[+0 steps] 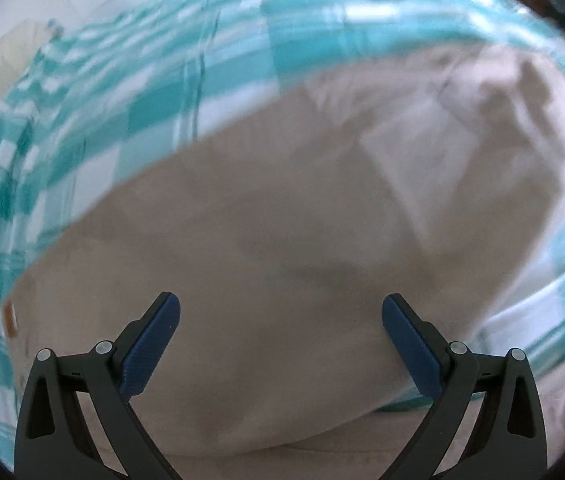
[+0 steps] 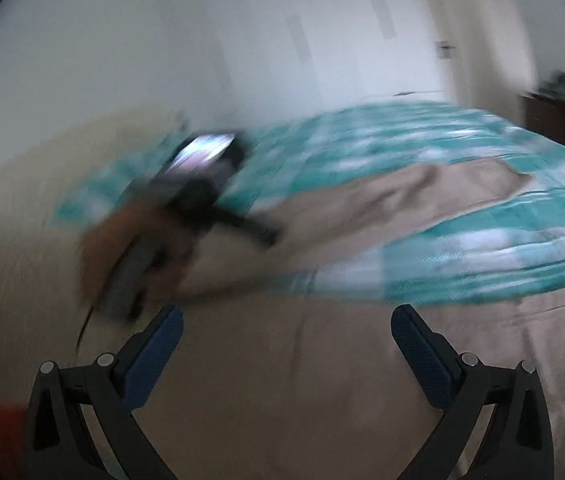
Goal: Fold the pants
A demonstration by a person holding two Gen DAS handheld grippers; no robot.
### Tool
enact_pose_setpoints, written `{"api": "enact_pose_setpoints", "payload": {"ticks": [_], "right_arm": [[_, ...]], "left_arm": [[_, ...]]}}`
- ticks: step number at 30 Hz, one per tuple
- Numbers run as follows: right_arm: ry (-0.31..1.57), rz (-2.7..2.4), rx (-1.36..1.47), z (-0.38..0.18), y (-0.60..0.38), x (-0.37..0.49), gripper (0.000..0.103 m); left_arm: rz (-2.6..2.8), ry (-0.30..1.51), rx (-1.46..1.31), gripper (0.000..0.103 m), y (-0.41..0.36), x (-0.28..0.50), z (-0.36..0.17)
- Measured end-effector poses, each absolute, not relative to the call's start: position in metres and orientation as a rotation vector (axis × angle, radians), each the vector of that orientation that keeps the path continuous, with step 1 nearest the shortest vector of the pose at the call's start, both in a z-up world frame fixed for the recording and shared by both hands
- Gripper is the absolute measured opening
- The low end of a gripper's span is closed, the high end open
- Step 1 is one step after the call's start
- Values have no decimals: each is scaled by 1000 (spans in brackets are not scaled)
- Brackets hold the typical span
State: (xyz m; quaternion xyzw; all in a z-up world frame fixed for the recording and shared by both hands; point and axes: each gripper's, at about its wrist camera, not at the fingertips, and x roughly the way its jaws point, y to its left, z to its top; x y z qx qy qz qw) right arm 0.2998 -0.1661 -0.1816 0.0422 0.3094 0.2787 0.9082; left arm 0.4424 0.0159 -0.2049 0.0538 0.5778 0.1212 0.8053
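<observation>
Beige pants (image 1: 282,200) lie spread on a teal and white checked bedcover (image 1: 142,92). My left gripper (image 1: 280,308) is open and empty, hovering just above the pants. My right gripper (image 2: 287,320) is open and empty above beige cloth (image 2: 290,380). In the right wrist view the pants (image 2: 402,196) stretch across the bedcover (image 2: 462,248), and the other hand with the left gripper (image 2: 202,192) shows blurred at the left, over the pants. Both views are motion-blurred.
White walls and closet doors (image 2: 322,40) stand behind the bed. A dark piece of furniture (image 2: 542,116) with dark items on it is at the far right. A beige surface (image 2: 22,200) runs along the left of the bed.
</observation>
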Motion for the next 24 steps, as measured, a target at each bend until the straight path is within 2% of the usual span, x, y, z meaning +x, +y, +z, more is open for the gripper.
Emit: {"api": "enact_pose_setpoints", "payload": {"ticks": [5, 10, 17, 20, 24], "right_arm": [[728, 576, 44, -199, -172, 304, 103], [760, 524, 129, -193, -200, 331, 103], [801, 479, 234, -189, -228, 350, 103], [825, 457, 249, -195, -234, 361, 103], [858, 447, 245, -206, -231, 370, 103]], "left_arm": [[313, 1271, 14, 101, 34, 421, -203], [338, 1267, 112, 101, 33, 413, -185], [178, 1136, 114, 101, -22, 474, -164], [81, 1092, 125, 101, -51, 507, -178], [38, 1170, 134, 102, -46, 508, -225]]}}
